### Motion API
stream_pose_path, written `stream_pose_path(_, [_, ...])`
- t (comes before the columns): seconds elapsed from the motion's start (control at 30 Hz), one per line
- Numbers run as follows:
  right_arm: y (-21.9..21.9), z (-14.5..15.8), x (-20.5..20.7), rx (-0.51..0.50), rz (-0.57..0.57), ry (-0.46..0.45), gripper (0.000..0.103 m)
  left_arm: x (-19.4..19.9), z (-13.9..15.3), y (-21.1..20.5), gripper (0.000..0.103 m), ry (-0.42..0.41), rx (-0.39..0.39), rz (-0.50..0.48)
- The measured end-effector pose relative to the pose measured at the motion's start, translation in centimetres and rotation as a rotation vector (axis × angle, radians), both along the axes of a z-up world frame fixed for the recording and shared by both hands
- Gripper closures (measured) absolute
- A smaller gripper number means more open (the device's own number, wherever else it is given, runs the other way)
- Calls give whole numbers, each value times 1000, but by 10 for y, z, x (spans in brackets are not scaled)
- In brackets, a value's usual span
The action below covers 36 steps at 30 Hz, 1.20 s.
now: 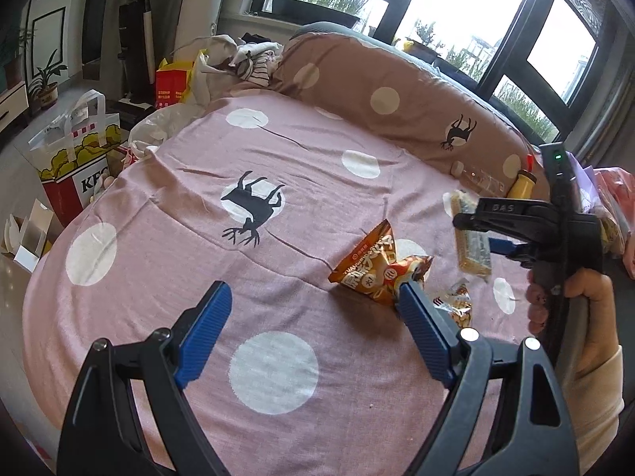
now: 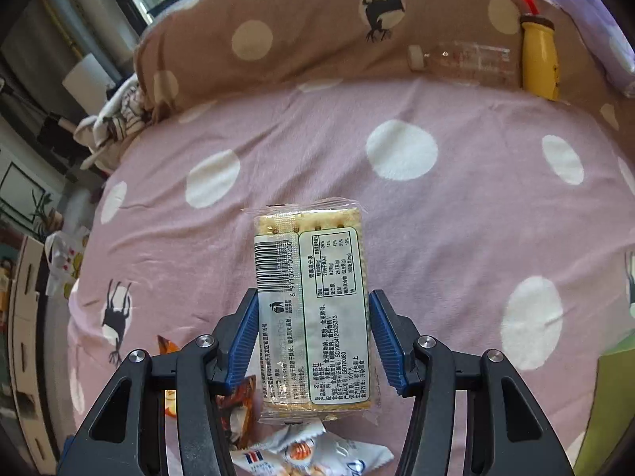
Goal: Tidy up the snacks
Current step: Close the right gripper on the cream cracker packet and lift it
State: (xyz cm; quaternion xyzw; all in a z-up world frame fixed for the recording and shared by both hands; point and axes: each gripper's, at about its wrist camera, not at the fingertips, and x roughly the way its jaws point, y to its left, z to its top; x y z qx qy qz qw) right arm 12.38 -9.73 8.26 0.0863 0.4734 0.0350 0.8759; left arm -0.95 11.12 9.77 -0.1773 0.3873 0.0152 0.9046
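Observation:
My right gripper (image 2: 311, 309) is shut on a cracker packet (image 2: 313, 277) with a clear wrapper and a white label, held above the pink dotted bed cover (image 2: 456, 218). It also shows in the left wrist view (image 1: 472, 246), held by the right gripper (image 1: 476, 218). My left gripper (image 1: 313, 297) is open and empty over the cover. An orange snack bag (image 1: 377, 267) lies by its right fingertip. A small clear-wrapped snack (image 1: 456, 305) lies beside it. A white snack packet (image 2: 313, 454) lies below the crackers.
A brown dotted pillow (image 2: 317, 27) lines the far side. A clear bottle (image 2: 464, 61) and a yellow bottle (image 2: 537, 63) lean on it. A KFC bag (image 1: 75, 158) and other bags stand on the floor at the left.

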Motion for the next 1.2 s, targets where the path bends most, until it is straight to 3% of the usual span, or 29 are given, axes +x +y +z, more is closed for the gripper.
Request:
stream_pose_path(0.2, [-23, 34, -72, 29, 44, -130, 47, 1, -3, -17, 17, 24, 0, -53])
stream_pose_path(0.4, [-31, -11, -122, 79, 55, -57, 47, 3, -11, -38, 17, 84, -22, -128])
stream_pose_path(0.6, [-28, -50, -145, 20, 52, 32, 47, 3, -20, -59, 18, 144, -13, -189])
stream_pose_path(0.7, [-30, -57, -150, 26, 38, 75, 47, 2, -23, -68, 18, 159, 7, -208])
stream_pose_path(0.8, [-34, -57, -153, 51, 34, 61, 47, 2, -25, -75, 18, 171, 15, -224])
stream_pose_path(0.97, [-56, -48, -160, 141, -25, 11, 37, -1, -28, -90, 19, 182, 9, -273])
stream_pose_path(1.2, [-81, -50, -161, 310, -60, 8, 37, -6, -38, -122, 28, 235, -74, -417])
